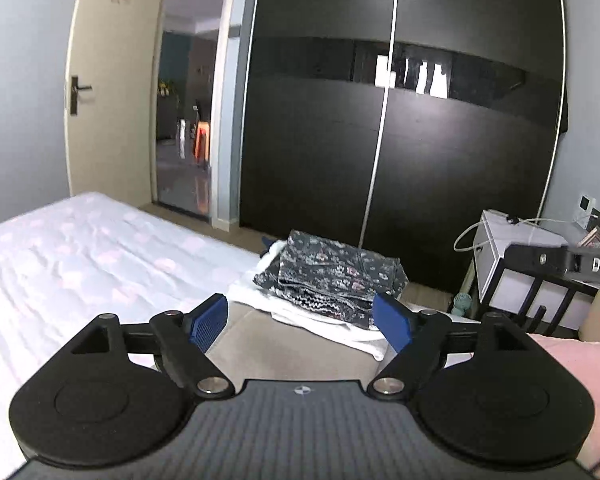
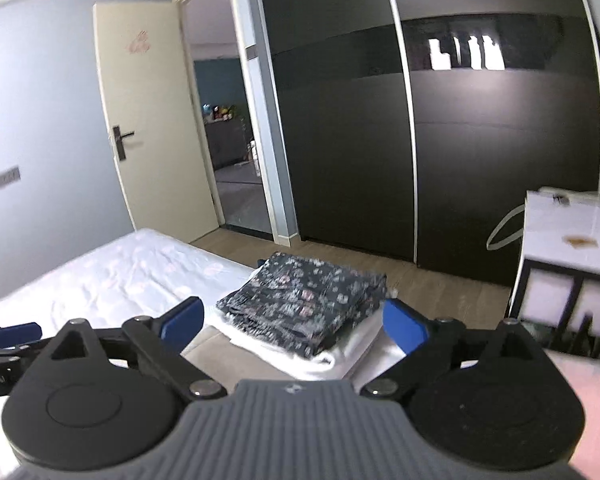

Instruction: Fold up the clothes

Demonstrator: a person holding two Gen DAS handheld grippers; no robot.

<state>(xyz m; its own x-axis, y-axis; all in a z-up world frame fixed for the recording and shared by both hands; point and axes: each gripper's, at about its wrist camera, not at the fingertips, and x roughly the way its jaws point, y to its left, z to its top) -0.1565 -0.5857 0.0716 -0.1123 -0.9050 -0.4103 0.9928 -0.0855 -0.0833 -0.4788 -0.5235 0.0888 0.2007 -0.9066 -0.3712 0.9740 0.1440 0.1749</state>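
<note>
Sitting just past both wide-open, empty tongs, left gripper (image 1: 300, 322) and right gripper (image 2: 294, 320), the flowery folded clothes (image 2: 304, 300) are hiding a blue bit (image 1: 266, 242) only the left view is showing.

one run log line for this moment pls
left claw: open, empty | right claw: open, empty | folded floral garment: tops white folded clothes on bed

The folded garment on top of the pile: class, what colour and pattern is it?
The folded garment is dark navy-black with a small pale floral print, clearest in the right wrist view.
</note>
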